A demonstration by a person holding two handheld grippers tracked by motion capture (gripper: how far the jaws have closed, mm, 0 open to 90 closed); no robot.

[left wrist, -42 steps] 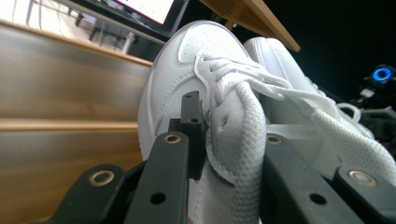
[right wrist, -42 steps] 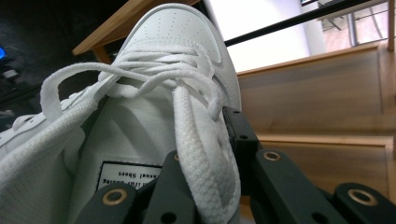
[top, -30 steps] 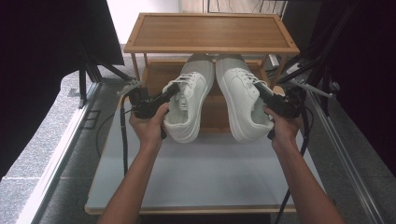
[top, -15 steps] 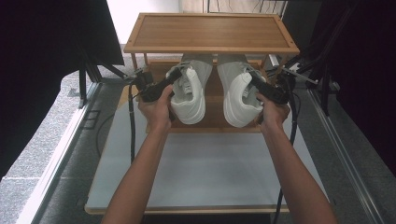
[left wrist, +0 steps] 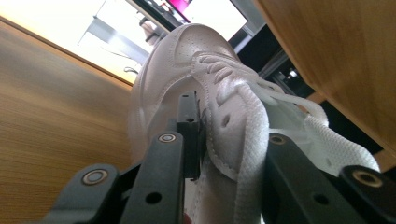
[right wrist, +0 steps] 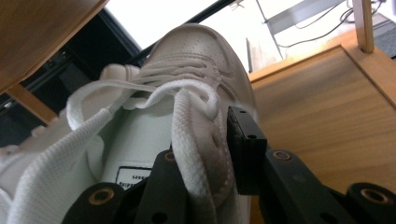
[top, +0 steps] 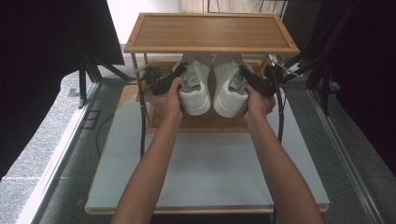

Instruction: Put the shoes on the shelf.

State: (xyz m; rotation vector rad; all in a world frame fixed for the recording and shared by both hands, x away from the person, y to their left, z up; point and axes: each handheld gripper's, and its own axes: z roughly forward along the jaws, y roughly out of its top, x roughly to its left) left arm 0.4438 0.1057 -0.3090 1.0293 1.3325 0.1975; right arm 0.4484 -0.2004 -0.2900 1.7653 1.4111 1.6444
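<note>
A white leather lace-up sneaker (left wrist: 187, 60) fills the centre of the frame, its laced side flap between the black left gripper (left wrist: 229, 154) jaws, which have just been opening. Wooden shelf boards (left wrist: 56, 126) run lower left and upper right.

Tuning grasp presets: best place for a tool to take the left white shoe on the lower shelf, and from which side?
Grip the left shoe at its collar and eyelet edge, one jaw inside the opening, one outside. Come from the heel end on its outer side, low under the top shelf. The thin upright wall suits the jaws, and the left tool sits there now.
</note>
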